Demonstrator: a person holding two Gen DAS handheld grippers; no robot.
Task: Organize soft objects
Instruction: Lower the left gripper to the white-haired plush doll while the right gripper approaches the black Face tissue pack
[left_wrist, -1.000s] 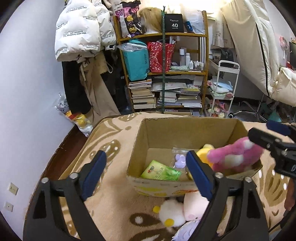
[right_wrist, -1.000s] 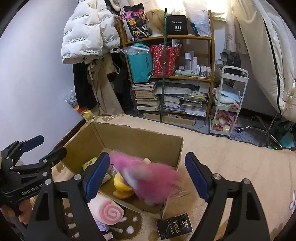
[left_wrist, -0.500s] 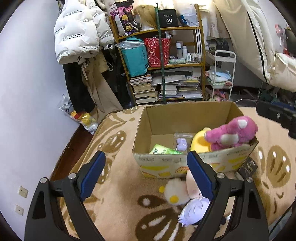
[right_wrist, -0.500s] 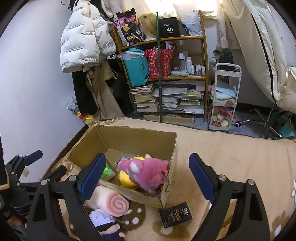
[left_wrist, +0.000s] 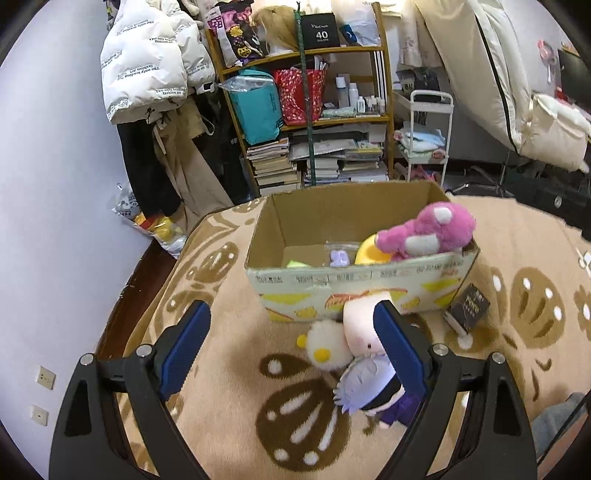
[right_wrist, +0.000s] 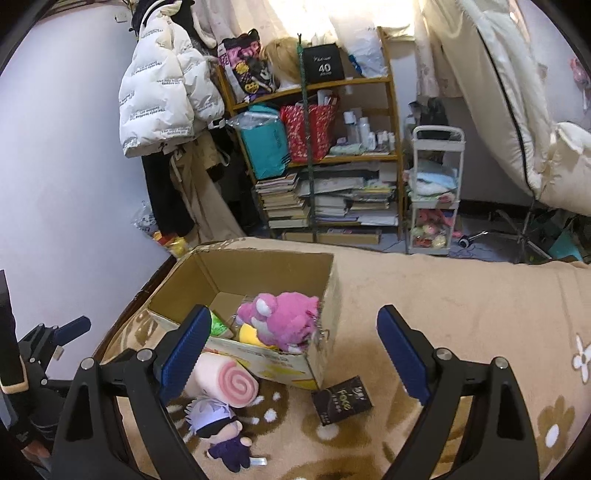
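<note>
A cardboard box (left_wrist: 354, 284) (right_wrist: 328, 295) stands on the tan patterned blanket. A pink plush (left_wrist: 428, 232) (right_wrist: 288, 325) lies in its right corner on a yellow plush (left_wrist: 369, 253). A green packet (right_wrist: 218, 326) and a small purple item (left_wrist: 340, 257) lie inside too. In front of the box lie a pink swirl roll plush (right_wrist: 229, 382) (left_wrist: 360, 330), a white fluffy chick (left_wrist: 327, 345) and a white-haired doll (left_wrist: 369, 387) (right_wrist: 218, 424). My left gripper (left_wrist: 291, 350) is open and empty, above these toys. My right gripper (right_wrist: 291, 354) is open and empty, near the box.
A small black box (left_wrist: 469, 308) (right_wrist: 341, 400) lies on the blanket by the box's right corner. A cluttered shelf (left_wrist: 314, 110) with books, a white cart (right_wrist: 434, 192), hanging coats (left_wrist: 155, 74) and a wall on the left stand beyond the blanket.
Both grippers have drawn back and up from the box. The pink plush that was moving by the right gripper now rests in the box. The right gripper stays open and empty.
</note>
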